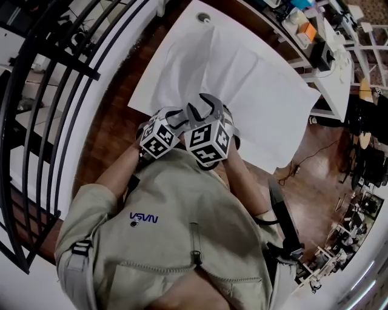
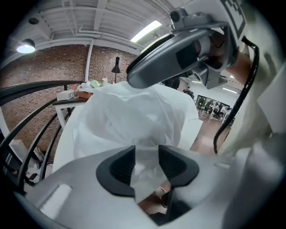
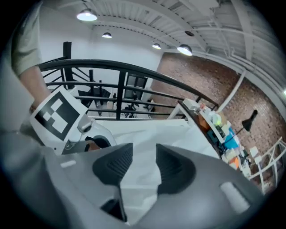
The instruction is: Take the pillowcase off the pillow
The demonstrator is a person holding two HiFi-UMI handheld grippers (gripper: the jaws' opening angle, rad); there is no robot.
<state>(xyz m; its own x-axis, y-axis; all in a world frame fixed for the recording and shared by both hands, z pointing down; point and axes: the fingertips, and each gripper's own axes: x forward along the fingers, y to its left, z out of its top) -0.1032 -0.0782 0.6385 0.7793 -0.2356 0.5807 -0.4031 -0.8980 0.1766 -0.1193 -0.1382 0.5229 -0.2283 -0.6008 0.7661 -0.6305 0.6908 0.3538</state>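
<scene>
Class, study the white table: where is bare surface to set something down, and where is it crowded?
Bare table shows at the far corner, around the grommet hole. The pillowcase covers most of the rest. The near edge is crowded: the left gripper and right gripper meet there.

Smooth, matt white cloth pillowcase (image 1: 254, 91)

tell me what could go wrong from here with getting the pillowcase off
1. Left tool: its jaws stand apart with the pillowcase loose between them, so a pull now could slide off the cloth.
2. Right tool: it is open too, so neither tool grips the cloth.
3. Both tools sit close together and could knock each other.
</scene>
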